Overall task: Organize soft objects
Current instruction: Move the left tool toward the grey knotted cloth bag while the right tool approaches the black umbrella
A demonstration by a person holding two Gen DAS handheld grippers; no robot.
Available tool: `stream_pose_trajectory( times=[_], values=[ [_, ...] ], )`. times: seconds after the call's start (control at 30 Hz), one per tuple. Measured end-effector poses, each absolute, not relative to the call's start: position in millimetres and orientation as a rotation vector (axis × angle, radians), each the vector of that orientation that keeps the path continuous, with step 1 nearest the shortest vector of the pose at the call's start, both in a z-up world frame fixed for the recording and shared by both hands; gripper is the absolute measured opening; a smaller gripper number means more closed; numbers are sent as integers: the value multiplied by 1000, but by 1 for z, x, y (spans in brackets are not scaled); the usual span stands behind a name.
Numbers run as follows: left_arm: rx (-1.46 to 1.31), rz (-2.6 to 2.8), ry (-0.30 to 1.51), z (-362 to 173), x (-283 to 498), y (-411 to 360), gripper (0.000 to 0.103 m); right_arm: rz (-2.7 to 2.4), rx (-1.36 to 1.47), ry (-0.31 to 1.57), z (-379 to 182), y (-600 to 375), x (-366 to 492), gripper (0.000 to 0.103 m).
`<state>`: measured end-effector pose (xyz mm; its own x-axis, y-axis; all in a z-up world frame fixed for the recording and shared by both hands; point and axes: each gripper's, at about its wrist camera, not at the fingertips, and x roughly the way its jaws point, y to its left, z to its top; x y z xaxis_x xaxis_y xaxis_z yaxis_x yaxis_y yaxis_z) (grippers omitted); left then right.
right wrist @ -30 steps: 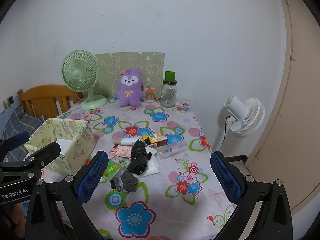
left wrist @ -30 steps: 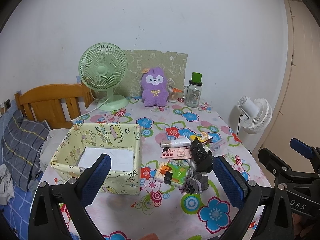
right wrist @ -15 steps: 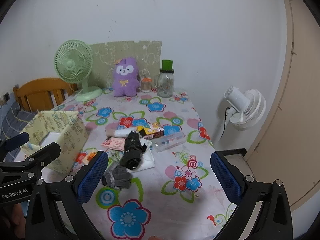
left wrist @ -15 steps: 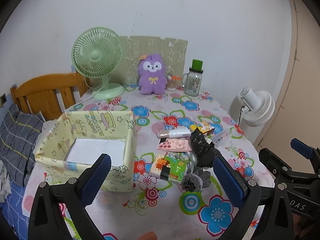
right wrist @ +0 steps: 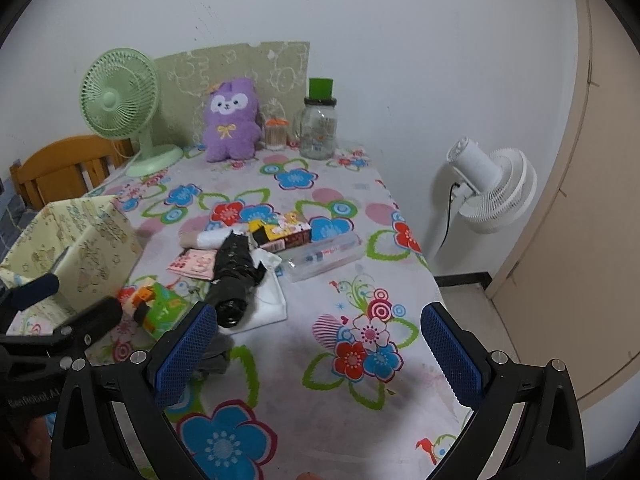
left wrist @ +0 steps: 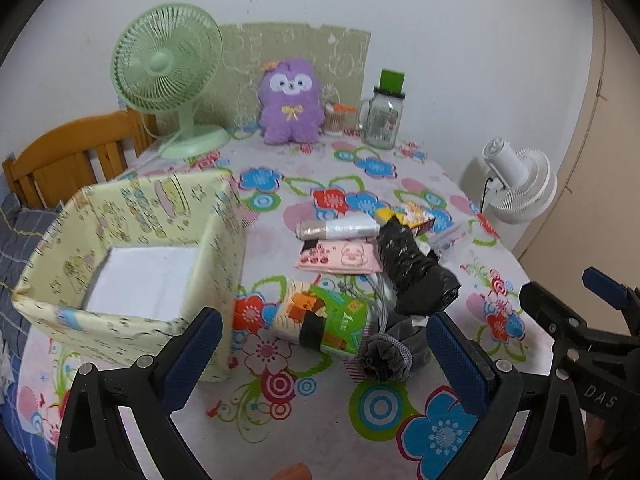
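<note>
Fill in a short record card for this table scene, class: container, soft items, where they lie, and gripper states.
container: yellow fabric box, open, nothing visible inside
soft items: grey gloves, black folded umbrella, purple plush
pile position: beside the box, on the floral tablecloth
plush position: upright at the back
left gripper: open
right gripper: open

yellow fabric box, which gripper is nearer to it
Left. The left gripper hangs open just in front of the yellow fabric box's near corner; the right gripper, also open, is off to its right.
</note>
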<state>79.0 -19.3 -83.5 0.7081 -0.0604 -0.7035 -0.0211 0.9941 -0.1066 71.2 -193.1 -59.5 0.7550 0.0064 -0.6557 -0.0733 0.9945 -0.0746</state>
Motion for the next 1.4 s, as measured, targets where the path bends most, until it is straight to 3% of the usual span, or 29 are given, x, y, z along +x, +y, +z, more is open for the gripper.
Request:
stream_pose_trajectory(
  times=[1.4],
  values=[
    [-166,-65,959,-157,113,-56,103,167,-152,824,-112,-173,168,103]
  ],
)
